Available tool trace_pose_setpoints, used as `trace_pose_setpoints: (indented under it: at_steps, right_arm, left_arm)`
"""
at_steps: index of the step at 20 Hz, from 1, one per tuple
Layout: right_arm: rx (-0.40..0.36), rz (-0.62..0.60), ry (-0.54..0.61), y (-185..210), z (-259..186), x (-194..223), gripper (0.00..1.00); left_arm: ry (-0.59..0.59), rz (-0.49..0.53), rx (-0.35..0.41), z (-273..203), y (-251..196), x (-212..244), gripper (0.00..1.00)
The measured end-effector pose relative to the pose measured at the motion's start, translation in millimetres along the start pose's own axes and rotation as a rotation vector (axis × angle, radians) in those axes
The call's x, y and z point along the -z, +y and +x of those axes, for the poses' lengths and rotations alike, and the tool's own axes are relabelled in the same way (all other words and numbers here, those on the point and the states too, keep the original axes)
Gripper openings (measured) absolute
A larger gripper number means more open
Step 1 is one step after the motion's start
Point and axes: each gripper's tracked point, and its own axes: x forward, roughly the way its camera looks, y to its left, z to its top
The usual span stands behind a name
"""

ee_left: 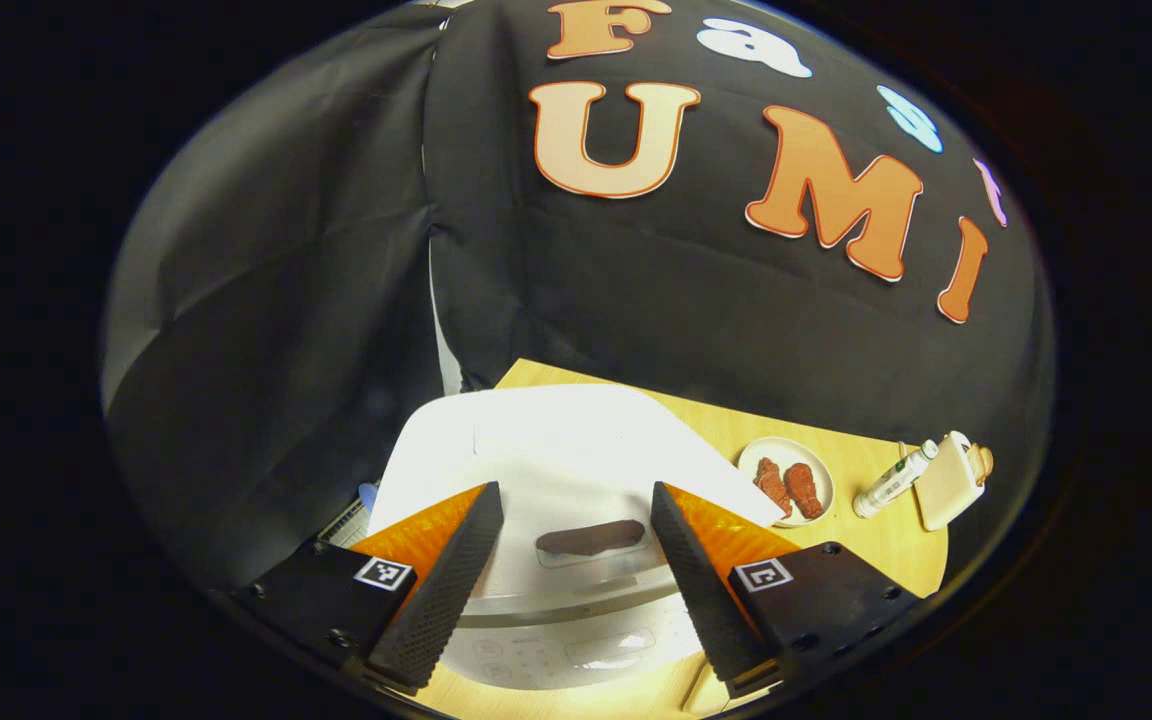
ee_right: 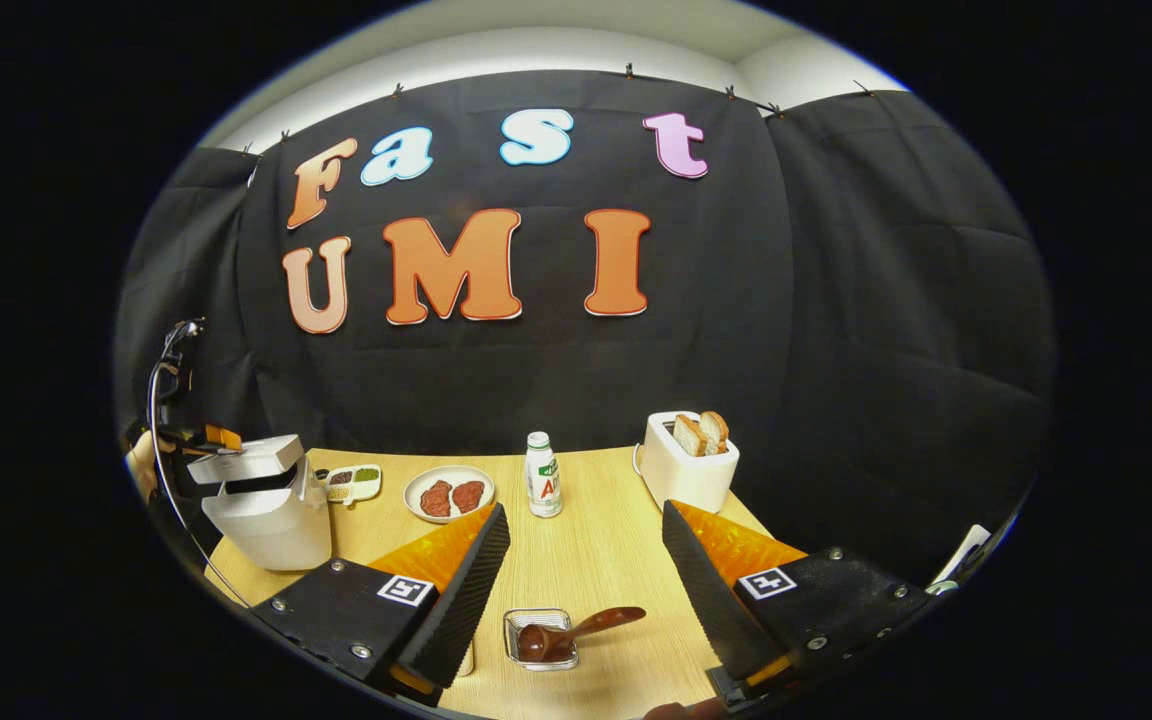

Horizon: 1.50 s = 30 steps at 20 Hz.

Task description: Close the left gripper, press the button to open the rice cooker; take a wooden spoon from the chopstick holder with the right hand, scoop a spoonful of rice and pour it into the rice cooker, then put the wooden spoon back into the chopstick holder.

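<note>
A white rice cooker (ee_left: 556, 440) lies right under my left gripper (ee_left: 574, 490), which is open with its fingers wide apart over the lid. A dark button (ee_left: 591, 538) sits on the lid between the fingers, untouched. In the right gripper view the cooker (ee_right: 271, 520) stands at the table's far left, its lid looking slightly ajar. A dark wooden spoon (ee_right: 581, 627) rests with its bowl in a small square clear container (ee_right: 539, 640), handle pointing right. My right gripper (ee_right: 584, 510) hangs open above it, holding nothing.
On the wooden table (ee_right: 596, 560) stand a plate with two reddish-brown pieces (ee_right: 449, 493), a white bottle (ee_right: 541, 475), a toaster with bread (ee_right: 686, 465) and a small compartment tray (ee_right: 354, 483). Black cloth walls close in behind and on both sides.
</note>
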Motion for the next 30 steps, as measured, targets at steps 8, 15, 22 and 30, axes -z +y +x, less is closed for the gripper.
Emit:
trace_pose_setpoints:
  at_steps: [8,15,22,30]
  right_arm:
    - [0.000,0.033,0.051,-9,3,28,0.95]
    - [-0.010,0.041,0.020,-12,-5,15,0.95]
    - [0.001,0.022,-0.111,-20,-23,-38,0.95]
    - [0.000,0.010,-0.232,-26,-56,-95,0.95]
  left_arm:
    - [-0.062,0.043,-0.081,16,4,51,1.00]
    - [0.012,0.034,-0.052,-5,-1,56,1.00]
    - [-0.210,0.148,0.028,-127,-30,-40,1.00]
    - [-0.510,0.135,0.113,-289,-36,-119,1.00]
